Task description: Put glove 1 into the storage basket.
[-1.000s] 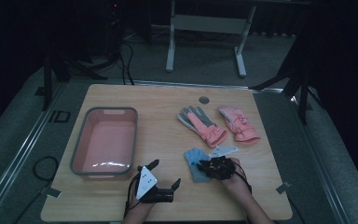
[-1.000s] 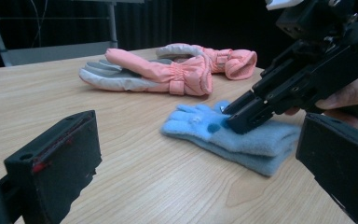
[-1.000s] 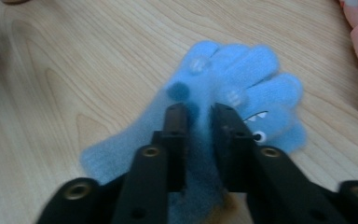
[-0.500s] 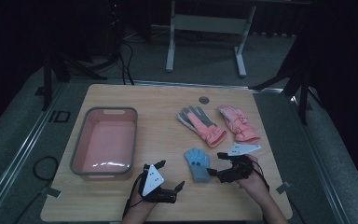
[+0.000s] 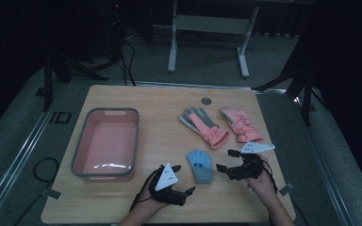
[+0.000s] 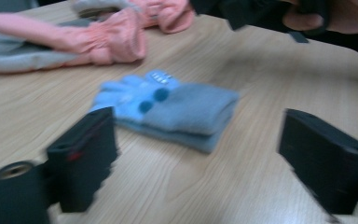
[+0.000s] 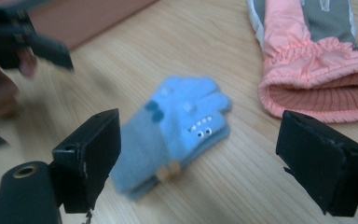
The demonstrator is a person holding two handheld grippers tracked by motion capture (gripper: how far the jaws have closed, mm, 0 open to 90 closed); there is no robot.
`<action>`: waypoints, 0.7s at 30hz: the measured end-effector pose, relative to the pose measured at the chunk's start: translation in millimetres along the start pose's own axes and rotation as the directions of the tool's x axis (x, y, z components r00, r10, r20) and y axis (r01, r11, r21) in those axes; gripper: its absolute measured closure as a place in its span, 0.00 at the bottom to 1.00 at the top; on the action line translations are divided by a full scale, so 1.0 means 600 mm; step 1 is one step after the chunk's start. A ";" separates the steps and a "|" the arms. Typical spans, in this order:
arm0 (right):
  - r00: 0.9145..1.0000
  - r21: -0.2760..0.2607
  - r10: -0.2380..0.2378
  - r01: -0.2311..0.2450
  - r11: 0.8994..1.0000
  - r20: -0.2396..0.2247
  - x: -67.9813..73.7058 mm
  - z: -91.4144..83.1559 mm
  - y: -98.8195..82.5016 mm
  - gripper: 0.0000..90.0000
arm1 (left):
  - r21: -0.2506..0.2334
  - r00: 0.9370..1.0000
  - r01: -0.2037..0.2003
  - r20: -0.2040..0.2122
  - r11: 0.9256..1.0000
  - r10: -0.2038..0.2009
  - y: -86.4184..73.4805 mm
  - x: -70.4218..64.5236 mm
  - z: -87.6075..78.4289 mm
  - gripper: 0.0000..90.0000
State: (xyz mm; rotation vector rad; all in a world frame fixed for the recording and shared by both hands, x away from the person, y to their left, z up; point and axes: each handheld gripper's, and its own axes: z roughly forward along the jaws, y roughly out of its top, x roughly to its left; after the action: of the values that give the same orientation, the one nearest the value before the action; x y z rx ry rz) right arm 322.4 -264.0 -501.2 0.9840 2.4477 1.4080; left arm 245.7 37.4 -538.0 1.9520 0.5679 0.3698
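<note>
A: Where did the blue gloves (image 5: 201, 165) lie?

B: Stacked on the table (image 5: 169, 108), between both tongs, cuff toward six o'clock.

A: And the tongs?

B: Right tongs (image 5: 227, 160), nearer at three o'clock, had just opened, empty. Left tongs (image 5: 173, 178), at seven o'clock, gaped, just narrowing on nothing.

The blue glove (image 5: 201, 165) lies flat on the bench (image 5: 160, 101), bare wood all around it. The left hand-held gripper (image 5: 175, 191) sits just off its near-left corner, the right hand-held gripper (image 5: 230, 165) just beside its right edge, both with jaws apart and nothing between them. Beyond the glove, the two pink gloves (image 5: 221, 125) block the far-right stretch. The pink tub (image 5: 104, 142) walls off the left. Between tub and gloves runs an open lane of wood.
</note>
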 end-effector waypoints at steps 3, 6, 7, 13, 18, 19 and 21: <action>1.000 -0.016 -0.007 0.007 1.000 -0.004 0.004 0.001 0.012 0.14 | 0.013 0.999 -0.027 0.022 1.000 0.026 0.007 -0.002 0.012 0.16; 0.999 -0.007 -0.031 0.031 1.000 -0.019 0.009 0.007 0.020 0.17 | 0.023 0.997 -0.070 0.042 0.997 0.069 0.014 -0.006 0.024 0.18; 0.999 -0.006 -0.047 0.047 0.999 -0.010 0.011 0.010 0.024 0.23 | 0.031 0.996 -0.078 0.051 0.997 0.076 0.016 -0.007 0.028 0.21; 1.000 0.040 -0.004 0.005 0.999 -0.017 0.003 0.043 0.037 0.65 | 0.067 0.988 -0.139 0.078 0.988 0.133 0.016 -0.016 0.051 0.27; 1.000 0.083 0.009 -0.010 0.997 0.008 -0.001 0.083 0.038 0.62 | 0.075 0.982 -0.178 0.075 0.981 0.172 0.019 -0.012 0.062 0.32; 1.000 0.092 0.022 -0.023 0.995 0.012 -0.003 0.094 0.037 0.60 | 0.075 0.980 -0.188 0.074 0.979 0.182 0.021 -0.012 0.064 0.32; 0.999 0.104 0.039 -0.040 0.994 0.017 -0.006 0.109 0.037 0.57 | 0.073 0.977 -0.199 0.092 0.977 0.192 0.027 -0.012 0.068 0.36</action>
State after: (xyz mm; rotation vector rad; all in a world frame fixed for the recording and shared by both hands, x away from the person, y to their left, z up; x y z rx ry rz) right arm 363.5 -211.6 -519.7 1.0661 2.5264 1.2911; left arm 263.6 -3.4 -541.2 2.0992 0.3418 0.3899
